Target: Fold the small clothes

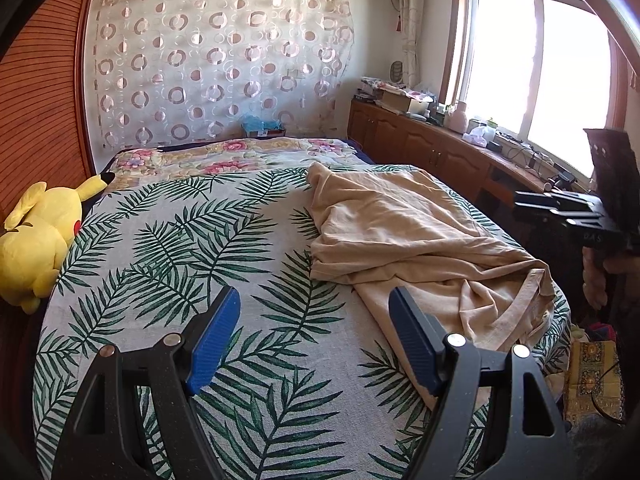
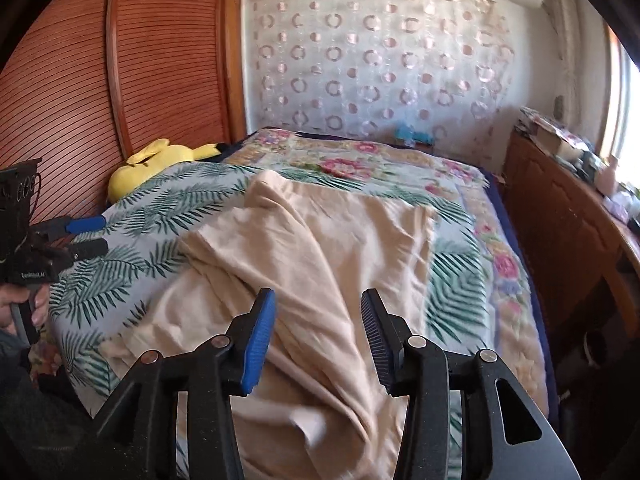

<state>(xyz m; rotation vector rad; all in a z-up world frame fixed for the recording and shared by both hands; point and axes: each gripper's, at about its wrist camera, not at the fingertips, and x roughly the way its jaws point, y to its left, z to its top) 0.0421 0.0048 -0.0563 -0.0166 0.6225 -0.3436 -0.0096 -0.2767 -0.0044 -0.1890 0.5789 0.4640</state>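
Left claw: one, lower centre of the left wrist view; jaws standing wide, nothing between them, blue pads over bare leaf-print sheet, just left of the cloth; right claw: one, lower centre of the right wrist view; jaws parted to a middling gap, pads pressing on nothing, the cloth lying loose beneath and between them; beige garment: one, the task's thing, heaped and creased on the right half of the bed in the left wrist view, centre of frame in the right wrist view, its near end hanging over the bed's lower edge; a stitched hem or neckline band shows at lower right of the left wrist view; handling, by judgement: light, limp, thin knit, no stiffness, likely to sag and drag rather than slide cleanly, not fragile; best taken at the stitched band or at a corner, one claw per corner, then drawn flat before any fold; bed: one, leaf-print sheet, floral cover at its far end; yellow plush toy: one, far left against the wardrobe; slatted wooden wardrobe: one; circle-pattern curtain: one, upper centre; window: one, upper right; cluttered wooden cabinet beneath it; person's hand, lower left of the right wrist view, holding the left claw's grip.
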